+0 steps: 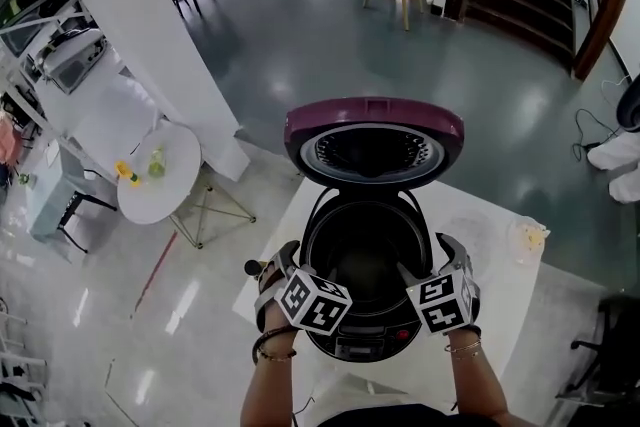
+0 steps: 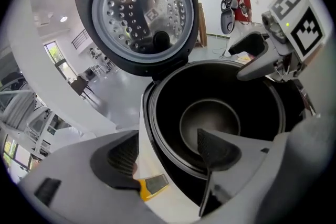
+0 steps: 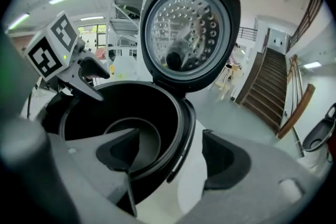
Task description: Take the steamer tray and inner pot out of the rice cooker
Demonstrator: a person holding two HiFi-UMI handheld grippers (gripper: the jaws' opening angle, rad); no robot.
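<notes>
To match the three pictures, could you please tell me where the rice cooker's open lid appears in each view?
Head view: lid at centre.
Left gripper view: lid upper left of centre.
Right gripper view: lid top centre.
Shared landmark: the cooker's black opening just below the lid.

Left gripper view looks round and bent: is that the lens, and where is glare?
Yes: both gripper views bulge, with black corners; in the left gripper view the metal lid plate glints with highlights; in the head view the floor shines while the pot stays dark.
</notes>
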